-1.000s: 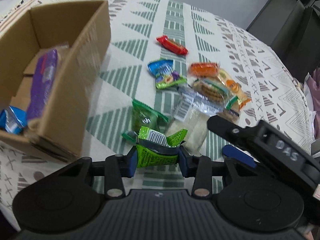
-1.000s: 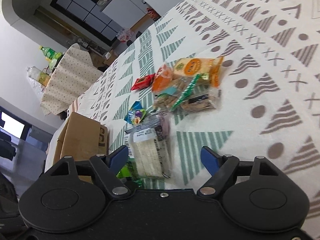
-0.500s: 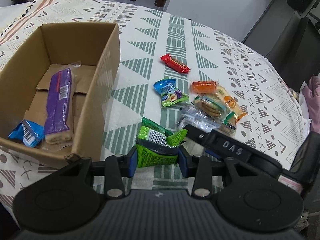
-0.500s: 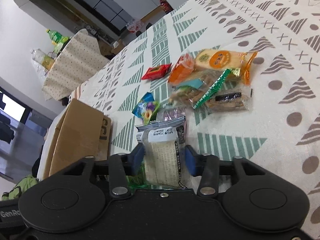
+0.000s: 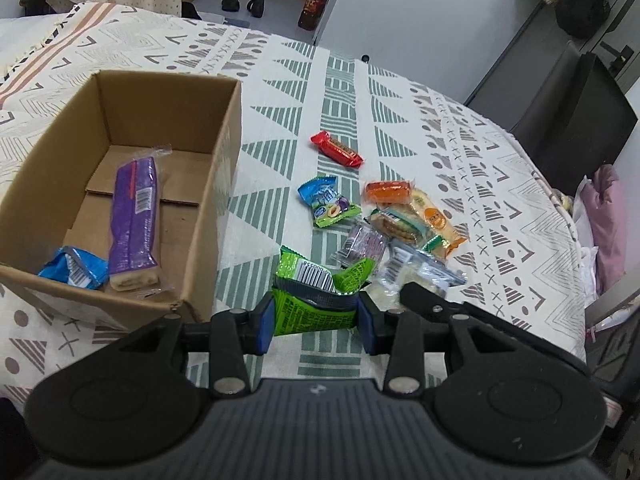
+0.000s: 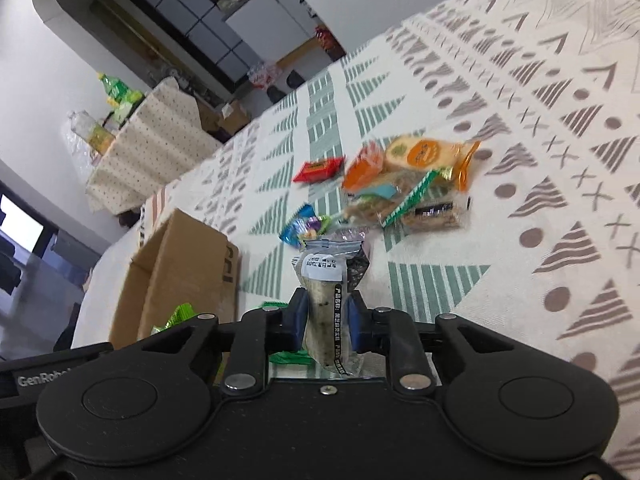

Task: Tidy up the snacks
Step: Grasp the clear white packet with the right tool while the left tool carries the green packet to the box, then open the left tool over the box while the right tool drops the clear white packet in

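Note:
My left gripper (image 5: pixel 316 322) is shut on a green snack packet (image 5: pixel 314 300), held above the table just right of the open cardboard box (image 5: pixel 224 184). In the box lie a purple bar (image 5: pixel 134 216) and a blue packet (image 5: pixel 76 270). My right gripper (image 6: pixel 326 330) is shut on a clear pack of pale biscuits (image 6: pixel 326 308), lifted off the cloth. On the table remain a red bar (image 5: pixel 338 148), a blue-green candy packet (image 5: pixel 328 206), an orange packet (image 5: pixel 388 192) and cookie packs (image 5: pixel 404 230). The box (image 6: pixel 180 276) also shows at left in the right wrist view.
The table wears a patterned cloth (image 5: pixel 460 152) with green and grey triangles. A dark chair (image 5: pixel 576 128) stands past the right edge. In the right wrist view another covered table (image 6: pixel 148 148) with bottles stands far behind, and the left gripper's body (image 6: pixel 52 372) is at lower left.
My right gripper shut on the biscuit pack and lifted it. My left gripper rose with the green packet, so more of the box's inside shows.

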The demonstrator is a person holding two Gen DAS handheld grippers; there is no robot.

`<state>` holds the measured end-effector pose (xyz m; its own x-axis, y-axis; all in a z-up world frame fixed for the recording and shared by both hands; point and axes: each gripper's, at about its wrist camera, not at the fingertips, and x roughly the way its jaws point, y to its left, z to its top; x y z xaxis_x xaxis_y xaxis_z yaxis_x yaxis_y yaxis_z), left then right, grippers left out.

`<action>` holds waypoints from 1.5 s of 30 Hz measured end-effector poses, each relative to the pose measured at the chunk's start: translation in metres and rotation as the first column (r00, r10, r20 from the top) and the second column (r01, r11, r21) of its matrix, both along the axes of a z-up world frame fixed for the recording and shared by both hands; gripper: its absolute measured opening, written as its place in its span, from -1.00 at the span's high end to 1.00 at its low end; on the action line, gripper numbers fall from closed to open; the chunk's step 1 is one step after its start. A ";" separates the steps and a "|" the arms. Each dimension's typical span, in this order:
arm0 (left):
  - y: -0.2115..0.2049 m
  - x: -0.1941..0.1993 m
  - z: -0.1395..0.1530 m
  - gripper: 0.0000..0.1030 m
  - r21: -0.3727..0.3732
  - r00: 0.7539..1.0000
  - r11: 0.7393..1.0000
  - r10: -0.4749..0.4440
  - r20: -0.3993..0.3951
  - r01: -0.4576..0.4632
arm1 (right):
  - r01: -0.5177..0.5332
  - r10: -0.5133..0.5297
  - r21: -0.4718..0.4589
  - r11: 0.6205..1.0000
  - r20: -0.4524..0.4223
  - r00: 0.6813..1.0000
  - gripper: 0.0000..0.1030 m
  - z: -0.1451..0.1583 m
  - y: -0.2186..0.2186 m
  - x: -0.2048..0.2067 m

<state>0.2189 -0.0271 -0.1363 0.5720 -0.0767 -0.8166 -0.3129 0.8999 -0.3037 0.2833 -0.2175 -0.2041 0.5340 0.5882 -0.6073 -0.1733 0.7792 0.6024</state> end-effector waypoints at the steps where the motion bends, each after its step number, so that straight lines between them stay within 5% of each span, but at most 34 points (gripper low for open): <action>1: 0.001 -0.002 0.003 0.21 -0.002 1.000 1.000 0.002 0.005 -0.002 | 0.009 -0.009 0.001 1.000 0.008 1.000 0.60 0.005 0.000 -0.003; 22: 0.052 -0.039 0.056 0.21 -0.010 0.990 0.996 0.084 0.117 -0.083 | -0.009 0.005 0.035 0.999 0.136 0.991 0.60 0.075 0.039 -0.045; 45: 0.141 -0.052 0.058 0.21 -0.082 0.971 0.979 0.196 0.140 -0.186 | -0.083 0.081 0.003 0.997 0.161 0.984 0.60 0.093 0.113 -0.047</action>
<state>0.1667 0.1137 -0.0786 0.6943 -0.0067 -0.7196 -0.4244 0.8037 -0.4170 0.2362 -0.1046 -0.1112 0.5738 0.6391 -0.5120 -0.3310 0.7529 0.5688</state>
